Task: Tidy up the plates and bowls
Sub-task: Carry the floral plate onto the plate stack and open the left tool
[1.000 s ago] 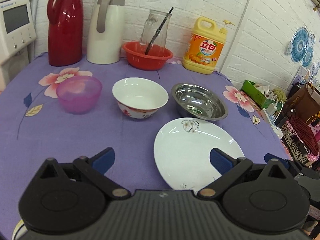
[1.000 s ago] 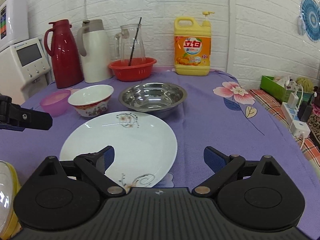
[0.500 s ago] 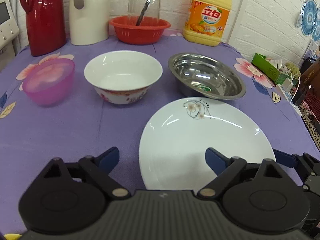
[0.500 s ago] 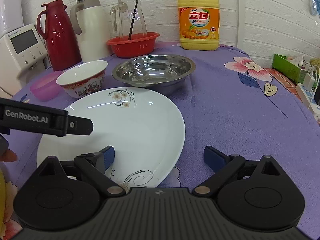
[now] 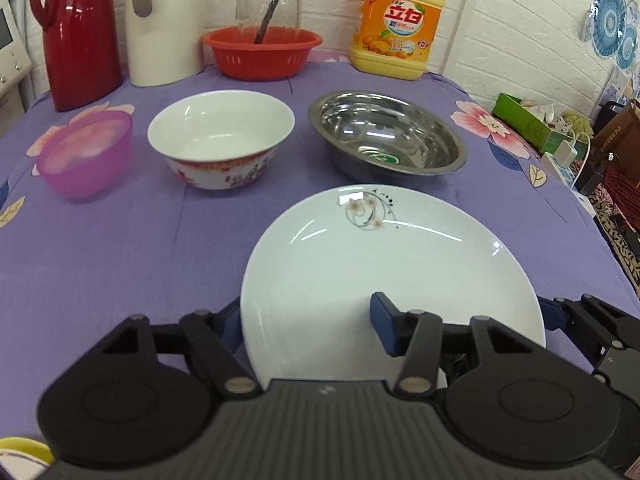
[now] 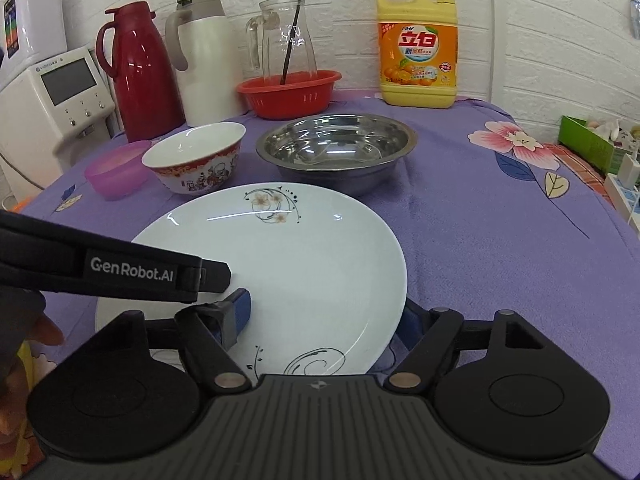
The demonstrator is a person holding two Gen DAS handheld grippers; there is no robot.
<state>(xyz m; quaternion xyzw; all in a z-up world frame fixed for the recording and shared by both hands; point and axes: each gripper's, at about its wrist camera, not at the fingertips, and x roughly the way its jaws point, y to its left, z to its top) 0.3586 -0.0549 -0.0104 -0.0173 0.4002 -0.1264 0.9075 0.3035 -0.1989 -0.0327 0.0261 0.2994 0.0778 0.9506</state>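
Both hand-held grippers, the left [image 5: 306, 326] and the right [image 6: 326, 312], sit wide open astride opposite near edges of the white plate [image 5: 384, 264] lying flat on the table [image 5: 120, 240]; likely to lift it evenly; bowls wait behind.

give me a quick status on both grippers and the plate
Left gripper open, straddling white plate at its left edge. Right gripper open, straddling its right edge. Plate flat on purple cloth. Nothing in the way.

wall [image 6: 560, 20]: white brick | table [image 6: 500, 248]: purple floral cloth | light: bright, even
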